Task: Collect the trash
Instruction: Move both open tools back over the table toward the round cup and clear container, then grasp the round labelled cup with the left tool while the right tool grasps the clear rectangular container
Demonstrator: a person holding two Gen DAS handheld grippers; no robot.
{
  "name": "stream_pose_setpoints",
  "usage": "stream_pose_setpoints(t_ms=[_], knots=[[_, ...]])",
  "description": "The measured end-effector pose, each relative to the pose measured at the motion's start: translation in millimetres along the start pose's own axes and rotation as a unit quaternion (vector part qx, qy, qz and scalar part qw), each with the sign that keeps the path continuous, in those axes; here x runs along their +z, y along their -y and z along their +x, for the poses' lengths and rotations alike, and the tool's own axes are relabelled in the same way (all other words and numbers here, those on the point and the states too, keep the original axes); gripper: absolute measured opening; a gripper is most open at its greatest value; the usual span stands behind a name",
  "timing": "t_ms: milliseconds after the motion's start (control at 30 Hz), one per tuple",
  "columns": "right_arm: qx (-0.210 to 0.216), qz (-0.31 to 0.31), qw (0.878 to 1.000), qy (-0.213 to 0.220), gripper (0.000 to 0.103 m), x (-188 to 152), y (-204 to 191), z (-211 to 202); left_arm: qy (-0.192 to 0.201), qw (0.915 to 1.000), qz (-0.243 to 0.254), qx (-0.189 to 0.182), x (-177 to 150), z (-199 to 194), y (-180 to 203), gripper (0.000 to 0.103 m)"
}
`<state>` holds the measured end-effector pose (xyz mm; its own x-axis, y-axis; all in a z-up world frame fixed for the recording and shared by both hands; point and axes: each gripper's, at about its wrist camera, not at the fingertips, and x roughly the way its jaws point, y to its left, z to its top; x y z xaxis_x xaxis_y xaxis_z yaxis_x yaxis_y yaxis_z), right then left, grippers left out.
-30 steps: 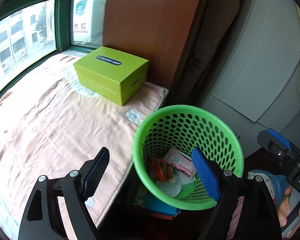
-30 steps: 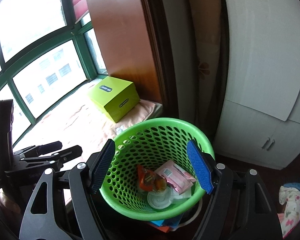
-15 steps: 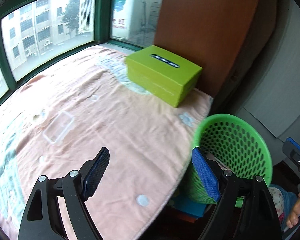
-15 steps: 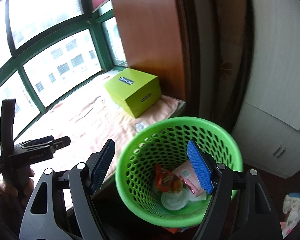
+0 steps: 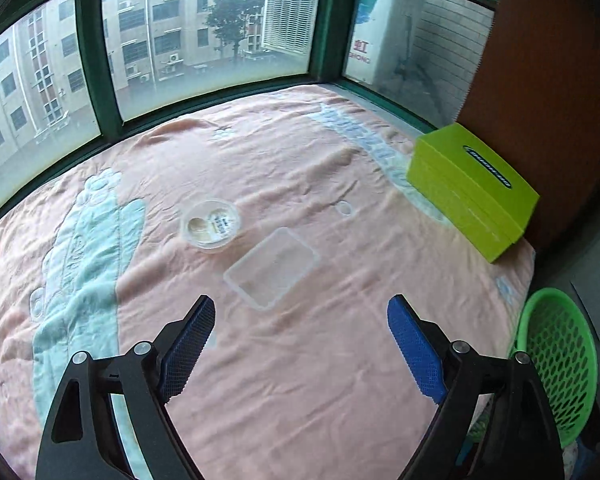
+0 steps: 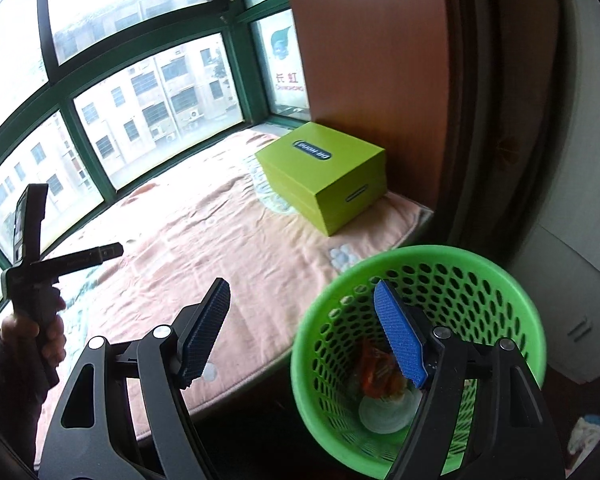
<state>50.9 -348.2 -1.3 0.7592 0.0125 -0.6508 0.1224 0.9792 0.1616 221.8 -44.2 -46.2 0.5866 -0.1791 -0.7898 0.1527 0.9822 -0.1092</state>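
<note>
Only the left wrist view catches the trash on the pink blanket (image 5: 300,184): a clear rectangular plastic tray (image 5: 272,266) and a round lidded plastic cup (image 5: 211,224), near each other. The left gripper (image 5: 300,344) hovers spread wide, empty, tray just ahead. The right gripper (image 6: 300,332), also released, hangs at the green perforated plastic basket (image 6: 420,360), which holds an orange wrapper (image 6: 380,372). A lime-green cardboard box (image 6: 324,172) sits by the wall.

- Blanket (image 5: 300,360): soft, fuzzy cloth.
- Tray (image 5: 272,267): clear, thin plastic.
- Basket (image 6: 512,280): glossy perforated plastic.
- Box (image 5: 472,196): smooth matt cardboard.
- Panel (image 6: 364,60): smooth wood.
</note>
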Motion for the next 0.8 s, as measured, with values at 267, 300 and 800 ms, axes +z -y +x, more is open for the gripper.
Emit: stream_pose_setpoints(t_ms=[267, 300, 800], knots=[[0.022, -0.018, 0.999, -0.021, 0.074, 6.2, -27.2, 28.4, -0.028, 0.9984, -0.036, 0.033, 22.3, 48.3, -46.1, 0.087], [0.024, -0.02, 0.999, -0.023, 0.074, 7.6, -30.0, 32.5, -0.03, 0.9982, -0.04, 0.034, 24.6, 54.7, -50.2, 0.087], [0.054, -0.041, 0.996, -0.064, 0.075, 16.5, -63.5, 87.0, -0.065, 0.9947, -0.059, 0.054, 51.9, 130.7, -74.1, 0.089]])
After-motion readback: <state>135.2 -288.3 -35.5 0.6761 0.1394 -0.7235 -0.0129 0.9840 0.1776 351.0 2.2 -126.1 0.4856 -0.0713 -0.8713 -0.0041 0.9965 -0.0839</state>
